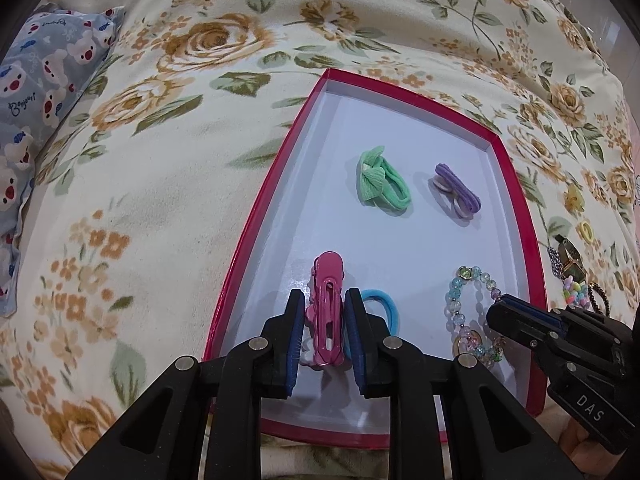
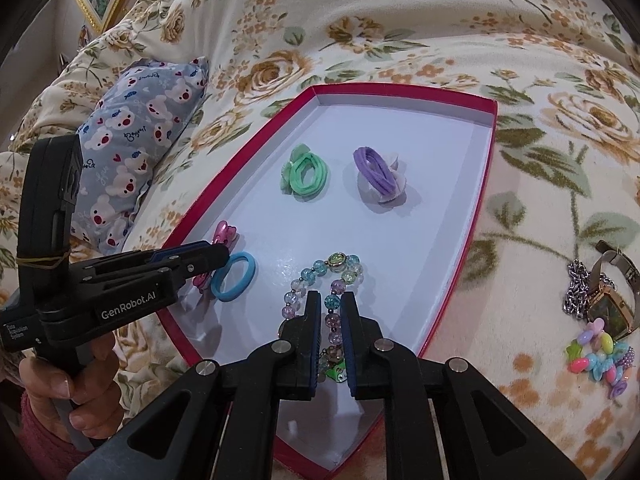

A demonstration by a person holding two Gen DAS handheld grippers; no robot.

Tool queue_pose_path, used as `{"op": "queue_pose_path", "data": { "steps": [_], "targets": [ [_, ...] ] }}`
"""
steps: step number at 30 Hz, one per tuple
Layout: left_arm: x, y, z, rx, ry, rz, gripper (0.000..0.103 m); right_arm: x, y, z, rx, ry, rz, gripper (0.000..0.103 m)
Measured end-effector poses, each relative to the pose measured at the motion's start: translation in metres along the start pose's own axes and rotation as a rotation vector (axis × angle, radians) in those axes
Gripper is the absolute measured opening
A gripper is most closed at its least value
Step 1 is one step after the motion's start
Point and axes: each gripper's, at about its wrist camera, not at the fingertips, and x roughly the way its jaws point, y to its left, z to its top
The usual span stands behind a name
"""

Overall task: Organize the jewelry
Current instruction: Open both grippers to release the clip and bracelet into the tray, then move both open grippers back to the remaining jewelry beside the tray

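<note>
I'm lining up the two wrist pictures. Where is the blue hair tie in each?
Left wrist view: blue hair tie low centre, mostly hidden behind the left gripper's right jaw.
Right wrist view: blue hair tie left of centre, fully visible.
Shared landmark: green hair tie.

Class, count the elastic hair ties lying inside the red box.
3: green hair tie at the far left, purple hair tie beside it, blue hair tie near the pink clip. Grippers may hide others.
</note>
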Motion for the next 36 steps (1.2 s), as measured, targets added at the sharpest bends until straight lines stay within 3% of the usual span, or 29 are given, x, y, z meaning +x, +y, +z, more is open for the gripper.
{"op": "queue_pose_path", "data": {
  "steps": [3,5,8,10,12,16,19,26,29,36],
  "targets": [
    [0.0,-0.001,0.0,0.001,0.001,0.002,0.02,-0.002,0.0,0.001,0.008,-0.004,0.009,0.015],
    [0.0,-0.001,-0.001,0.0,0.003,0.003,0.021,-0.004,-0.001,0.001,0.013,-0.01,0.012,0.025],
    [-0.003,0.0,-0.001,-0.005,-0.002,-0.003,0.024,-0.011,-0.001,0.002,0.02,-0.021,0.019,0.029],
    [-0.009,0.001,-0.002,-0.014,-0.015,-0.007,0.031,-0.018,-0.001,0.002,0.023,-0.036,0.025,0.029],
    [-0.018,0.003,-0.004,-0.025,-0.034,-0.013,0.047,-0.027,0.0,0.003,0.022,-0.057,0.029,0.031],
    [-0.032,0.005,-0.01,-0.048,-0.055,-0.035,0.049,-0.054,-0.002,0.0,0.024,-0.121,0.021,0.039],
    [-0.042,0.004,-0.016,-0.058,-0.063,-0.049,0.051,-0.073,-0.011,-0.005,0.049,-0.154,0.011,0.04],
    [-0.059,-0.008,-0.027,-0.057,-0.068,-0.095,0.064,-0.113,-0.045,-0.023,0.12,-0.202,-0.055,0.046],
    [-0.063,-0.016,-0.031,-0.052,-0.061,-0.121,0.064,-0.13,-0.063,-0.034,0.157,-0.219,-0.087,0.054],
    [-0.064,-0.043,-0.034,0.002,-0.039,-0.157,0.066,-0.169,-0.105,-0.06,0.25,-0.262,-0.179,0.056]
  ]
}}
